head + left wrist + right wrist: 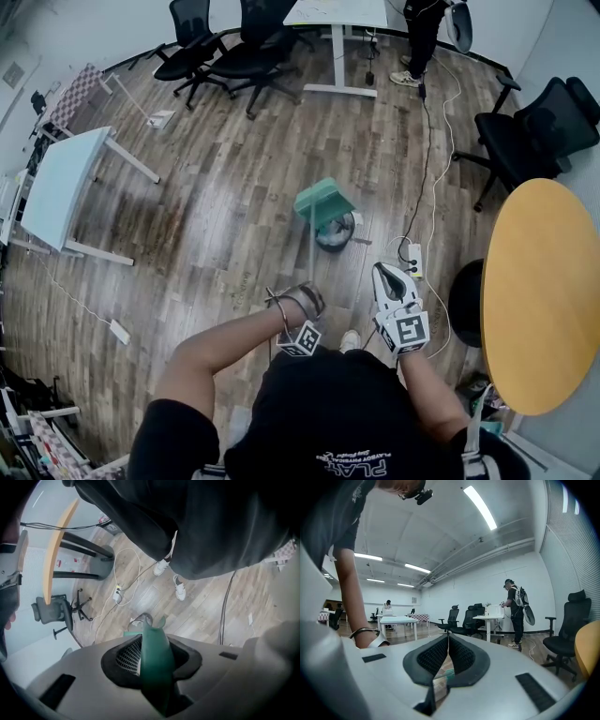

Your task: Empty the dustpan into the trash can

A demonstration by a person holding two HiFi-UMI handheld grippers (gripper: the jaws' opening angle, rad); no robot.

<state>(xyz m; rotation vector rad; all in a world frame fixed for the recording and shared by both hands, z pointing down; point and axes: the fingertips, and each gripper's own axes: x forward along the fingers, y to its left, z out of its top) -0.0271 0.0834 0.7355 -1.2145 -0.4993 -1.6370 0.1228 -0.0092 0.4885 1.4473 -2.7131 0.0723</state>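
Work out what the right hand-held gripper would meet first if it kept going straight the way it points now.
Most likely the black office chairs across the room. The right hand-held gripper points level, and nothing nearer shows in its line. Depth is unclear, so this is a guess.

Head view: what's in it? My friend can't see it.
A person looking down holds a green plastic dustpan by its long thin handle in the left gripper, tipped over a small round trash can on a wooden floor. The right gripper is shut and empty.
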